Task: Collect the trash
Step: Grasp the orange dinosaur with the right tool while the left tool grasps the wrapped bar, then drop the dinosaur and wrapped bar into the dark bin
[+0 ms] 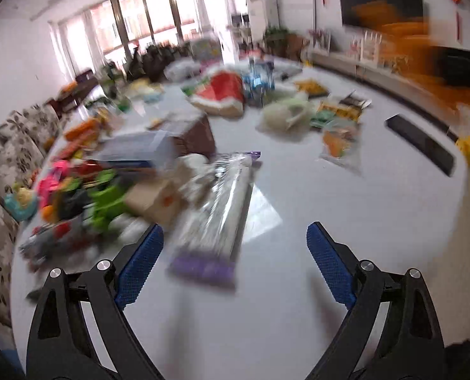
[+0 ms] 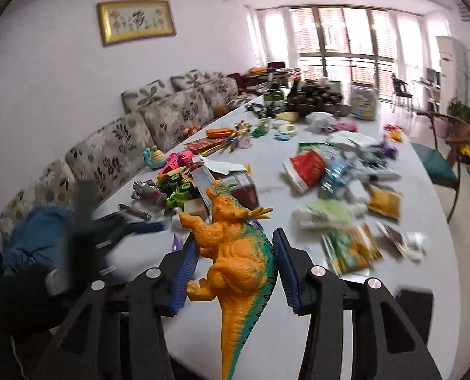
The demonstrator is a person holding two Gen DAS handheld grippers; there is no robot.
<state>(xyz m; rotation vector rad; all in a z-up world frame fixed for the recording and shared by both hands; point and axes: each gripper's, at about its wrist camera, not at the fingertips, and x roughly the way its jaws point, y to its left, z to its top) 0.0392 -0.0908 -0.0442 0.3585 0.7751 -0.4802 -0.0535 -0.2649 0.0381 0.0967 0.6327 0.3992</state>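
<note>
Two grippers are in my feeds, over a long white bench (image 2: 431,228) crowded with toys and wrappers. On my right gripper (image 2: 236,267) the jaws are clamped on an orange dinosaur toy (image 2: 235,253) with a green back; the blue pads press its belly and back, its head points away from the camera and its tail hangs down between the black finger arms. My left gripper (image 1: 235,264) has its jaws spread wide with nothing between them, and it hangs above bare bench surface.

That left view is smeared by motion, so I can only name the larger things. Just ahead of the left jaws lies a long silvery wrapper (image 1: 217,209) with purple ends, flat on the bench. Beyond it sit a brown box (image 1: 196,134) and a red-and-white packet (image 1: 222,95), and a black bar-shaped object (image 1: 421,145) lies apart toward the bench's right edge.

In the right view the loose trash lies mostly to the right of the dinosaur: a green-and-yellow snack bag (image 2: 352,250), a yellow packet (image 2: 385,202) and a pale green bag (image 2: 326,215). A green toy truck (image 2: 181,190) sits to the left, with a floral sofa (image 2: 114,148) running along that side of the bench.
</note>
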